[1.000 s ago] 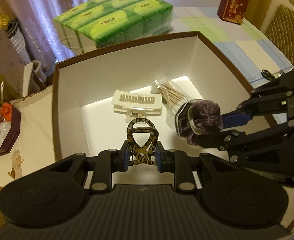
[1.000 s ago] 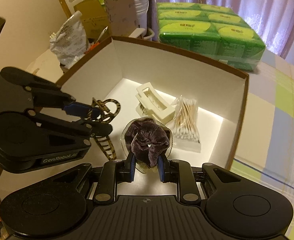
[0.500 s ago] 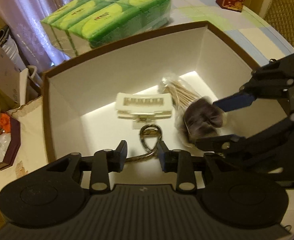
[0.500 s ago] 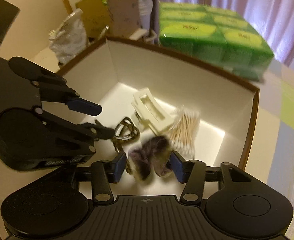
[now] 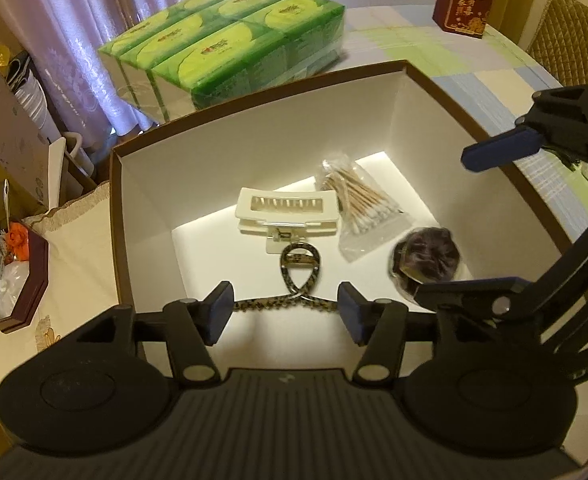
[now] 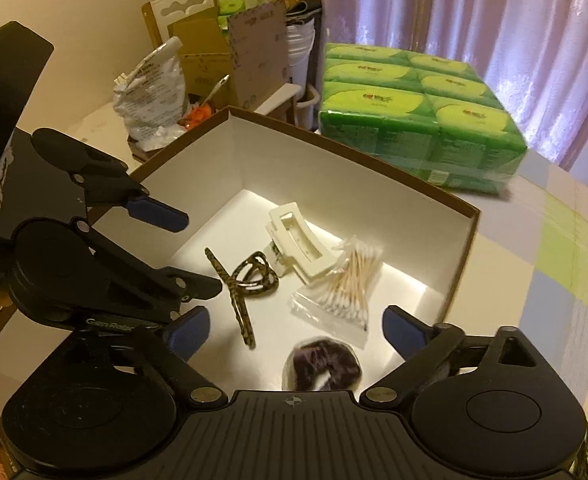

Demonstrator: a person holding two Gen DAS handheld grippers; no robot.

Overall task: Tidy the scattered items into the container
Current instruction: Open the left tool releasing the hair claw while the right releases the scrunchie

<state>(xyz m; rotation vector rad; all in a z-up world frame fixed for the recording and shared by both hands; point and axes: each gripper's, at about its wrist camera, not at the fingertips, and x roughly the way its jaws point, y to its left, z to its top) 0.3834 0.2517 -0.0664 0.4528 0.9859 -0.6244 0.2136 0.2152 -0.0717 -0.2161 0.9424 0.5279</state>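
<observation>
**Left wrist and right wrist views: four items lie in the box, both grippers empty**

Left wrist view looks down into a white box (image 5: 149, 208) with a brown rim. The left gripper (image 5: 285, 312) hangs over the near wall with its jaws spread wide and nothing between them. Just beyond its blue pads (image 5: 218, 312), a leopard-print hair clip (image 5: 300, 276) lies flat on the box floor, its looped end touching a cream claw clip (image 5: 287, 216) that sits near the middle. Beside the claw clip, to the right, rests a clear bag of cotton swabs (image 5: 360, 208). Near that bag, toward the right wall, a dark purple scrunchie (image 5: 426, 258) lies on the floor, partly hidden by the lower finger of the right gripper (image 5: 470, 220), which reaches in from the right with its jaws also released and empty.

From the right wrist view, the right gripper (image 6: 294, 334) stands wide over the scrunchie (image 6: 322, 368), which lies below, apart from both pads. The hair clip (image 6: 249, 280), claw clip (image 6: 298, 246) and swab bag (image 6: 344, 292) lie in a loose row across the floor. The left gripper (image 6: 185, 252) enters from the left, jaws parted.

Behind the box, a green multipack of tissues (image 5: 229, 44) stands on the tablecloth (image 5: 474, 92), and a red box (image 5: 465, 0) stands farther back.
</observation>
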